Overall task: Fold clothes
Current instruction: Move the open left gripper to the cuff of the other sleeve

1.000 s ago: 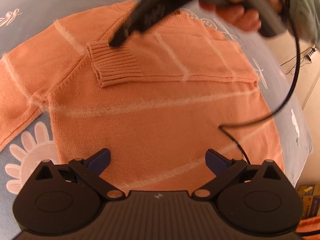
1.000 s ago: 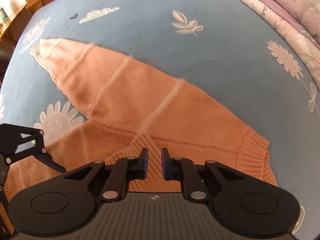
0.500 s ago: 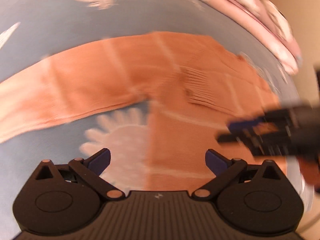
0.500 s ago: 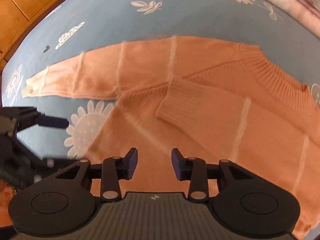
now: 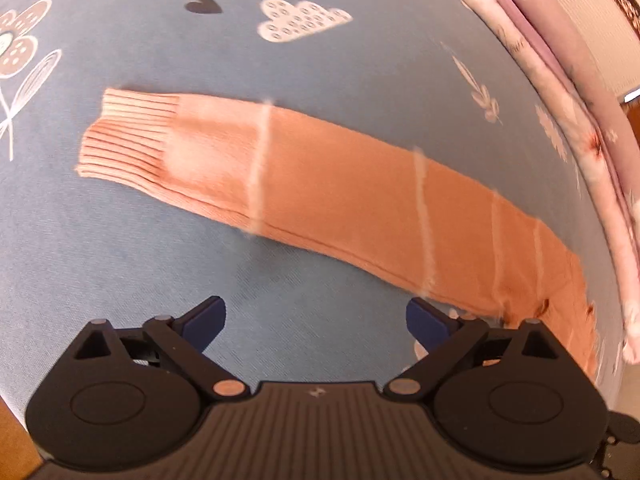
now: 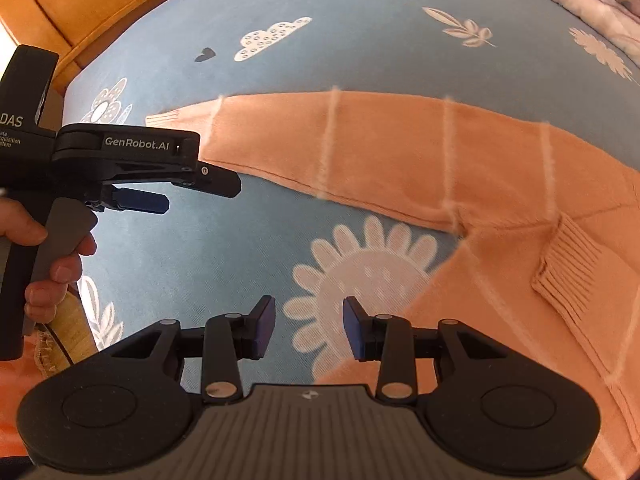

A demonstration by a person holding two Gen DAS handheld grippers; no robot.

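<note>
we see the orange sweater (image 6: 500, 208) lying flat on the blue bed sheet (image 6: 360, 40), one sleeve (image 5: 304, 184) stretched out. our left tool (image 5: 316, 320) hovers wide open near the sleeve; our right tool (image 6: 308, 332) is open, empty.

Matt orange knit sweater (image 5: 340, 196) with ribbed cuffs lies on smooth printed cotton-like sheet (image 5: 280, 60).
</note>
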